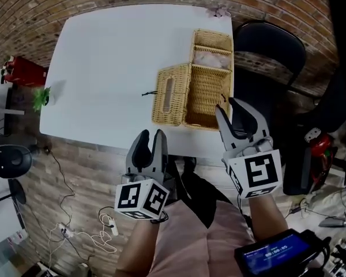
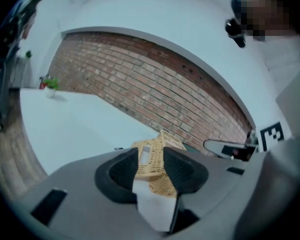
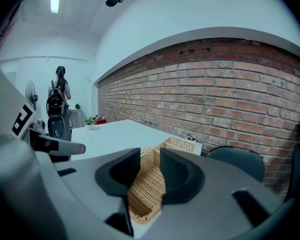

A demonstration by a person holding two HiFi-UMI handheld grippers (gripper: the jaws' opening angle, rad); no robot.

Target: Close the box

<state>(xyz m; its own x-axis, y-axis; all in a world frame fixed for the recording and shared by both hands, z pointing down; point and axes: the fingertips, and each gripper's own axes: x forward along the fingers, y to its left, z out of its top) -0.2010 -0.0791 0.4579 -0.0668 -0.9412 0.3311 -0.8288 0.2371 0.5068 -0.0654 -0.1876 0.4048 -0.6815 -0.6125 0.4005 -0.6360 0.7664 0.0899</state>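
1 white table fills most of the head view, a dark chair at its right side. The wicker box sits open near the table's front right edge, its slotted lid laid out to the left (still joined along 1 side). The 2 grippers are in front of it: the left gripper just off the table's near edge, the right gripper by the box's near right corner, both with jaws spread and nothing between them. A small green plant stands at the far left.
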